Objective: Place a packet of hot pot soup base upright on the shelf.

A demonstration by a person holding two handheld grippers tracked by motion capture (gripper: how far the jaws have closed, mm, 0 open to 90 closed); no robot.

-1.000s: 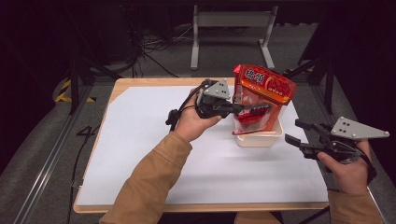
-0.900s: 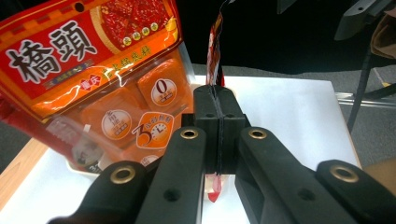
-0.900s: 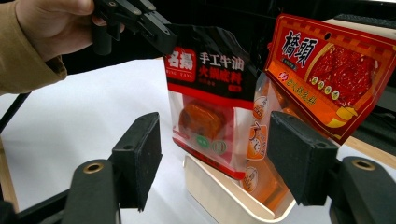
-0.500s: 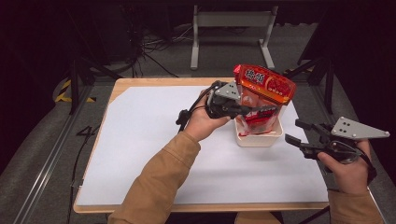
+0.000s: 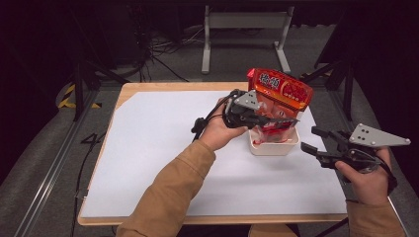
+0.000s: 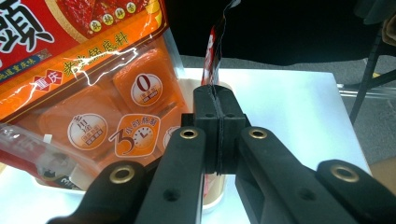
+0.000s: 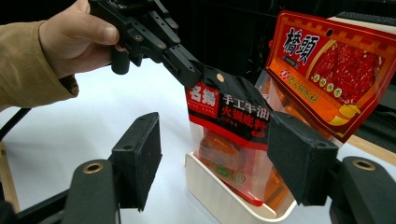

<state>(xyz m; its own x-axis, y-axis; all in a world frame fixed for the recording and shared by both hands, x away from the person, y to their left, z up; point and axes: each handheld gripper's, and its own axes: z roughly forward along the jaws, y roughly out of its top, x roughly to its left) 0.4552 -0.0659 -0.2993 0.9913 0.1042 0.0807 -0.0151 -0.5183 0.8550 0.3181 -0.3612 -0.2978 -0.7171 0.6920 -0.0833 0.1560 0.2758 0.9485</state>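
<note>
Glossy plastic sauce packs (image 7: 233,126), matt white tub (image 7: 219,196), wood table (image 5: 148,89).

On the bench (image 5: 148,148) a tub (image 5: 274,147) sits right of centre, toward the far edge. Two packets stand in it: the smaller packet (image 7: 229,135) in front, the larger packet (image 5: 279,94) behind it, leaning and rising well above the tub's rim. The left claw (image 5: 291,120) comes in from the tub's left and is clamped on the smaller packet's top edge (seen close in the left claw view). The right claw (image 5: 310,139) hangs just right of the tub, apart from it, its jaws spread.
</note>
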